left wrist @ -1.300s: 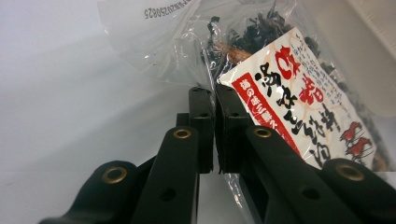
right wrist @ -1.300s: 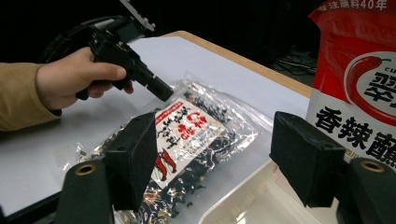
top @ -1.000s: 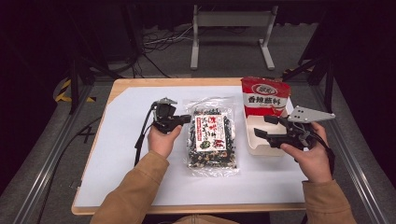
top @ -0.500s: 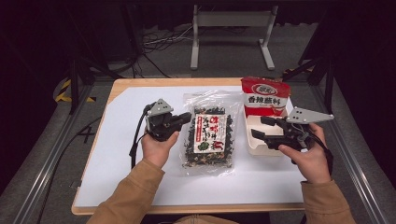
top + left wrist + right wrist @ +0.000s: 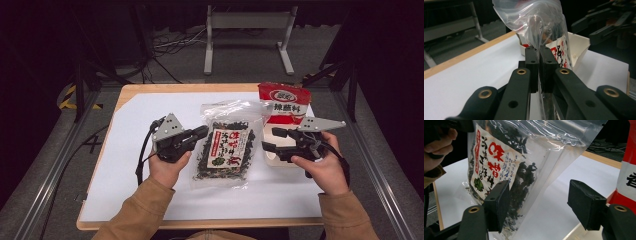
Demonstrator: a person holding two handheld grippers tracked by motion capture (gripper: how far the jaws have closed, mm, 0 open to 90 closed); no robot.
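Mid-table on the white sheet lies the clear bag of dried seaweed (image 5: 225,150), and the left gripper (image 5: 200,134) has its jaws pinched together on the bag's left edge film, lifting that side. Across from it, the right gripper (image 5: 270,140) hovers just beside the bag's right edge, jaws spread wide with nothing between them yet; in the right gripper view the bag (image 5: 524,170) hangs in front of the gap. That bag looks light, soft and crinkly, its film slick, so it will likely sag and twist from a one-sided hold. Best purchase, I'd say, is the flat empty film along the sealed top or side margins, not the lumpy filled middle. Close by on the right stand a red snack packet (image 5: 284,102) and a white box (image 5: 272,156), crowding the right gripper's approach.
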